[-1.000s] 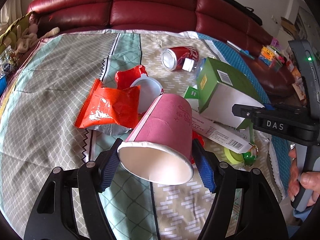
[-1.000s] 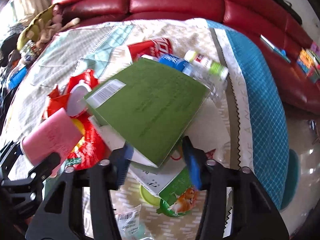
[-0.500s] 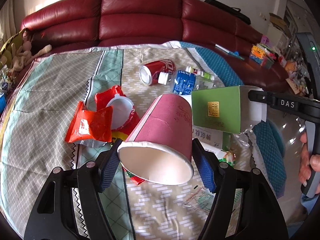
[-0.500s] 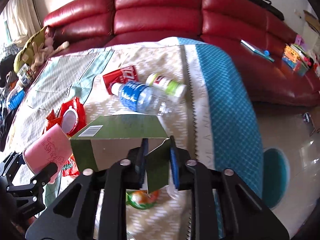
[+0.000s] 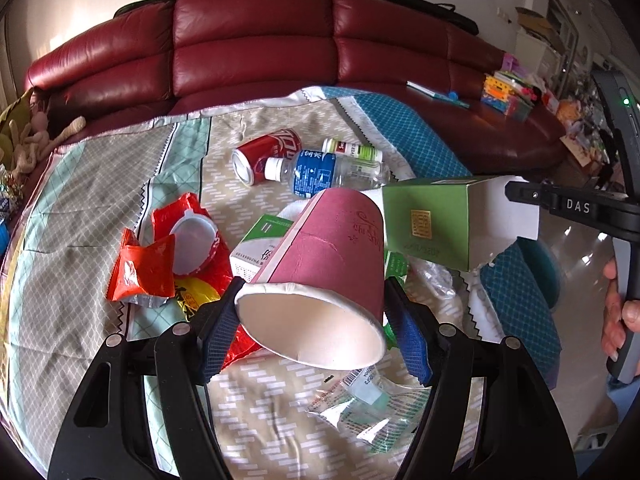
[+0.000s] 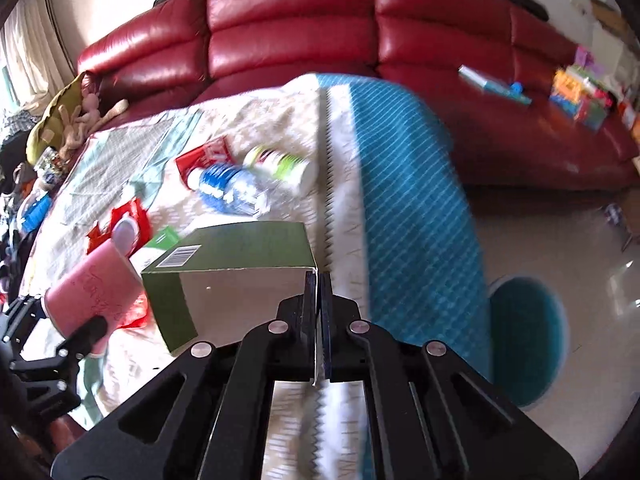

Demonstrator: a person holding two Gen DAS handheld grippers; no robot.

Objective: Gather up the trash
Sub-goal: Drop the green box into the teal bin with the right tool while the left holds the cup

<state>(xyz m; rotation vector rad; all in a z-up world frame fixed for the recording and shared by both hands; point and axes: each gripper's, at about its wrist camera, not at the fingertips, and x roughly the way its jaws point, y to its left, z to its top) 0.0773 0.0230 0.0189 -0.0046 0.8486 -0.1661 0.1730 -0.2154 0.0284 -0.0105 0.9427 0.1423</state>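
Observation:
My left gripper [image 5: 314, 330] is shut on a pink paper cup [image 5: 328, 264], held on its side above the table with its mouth towards the camera; the cup also shows in the right wrist view [image 6: 94, 296]. My right gripper [image 6: 318, 300] is shut on the flap of an open green carton [image 6: 232, 268] and holds it in the air over the table's right side; the carton shows in the left wrist view [image 5: 444, 220] too. On the cloth lie a red can [image 5: 266, 152], a clear bottle with a blue label [image 5: 324, 170], a white bottle with a green label [image 5: 354, 150] and red snack wrappers [image 5: 144, 268].
A white lid [image 5: 192, 238], a small green-white box [image 5: 260, 244] and a clear plastic wrapper [image 5: 372, 404] lie on the patterned tablecloth [image 5: 88, 200]. A red leather sofa [image 5: 256, 48] stands behind. A teal round object [image 6: 524, 336] sits on the floor at the right.
The right gripper has lifted the green carton off the pile, swung it to the right and closed tightly on its flap. The left gripper with the cup has risen and pulled back a little.

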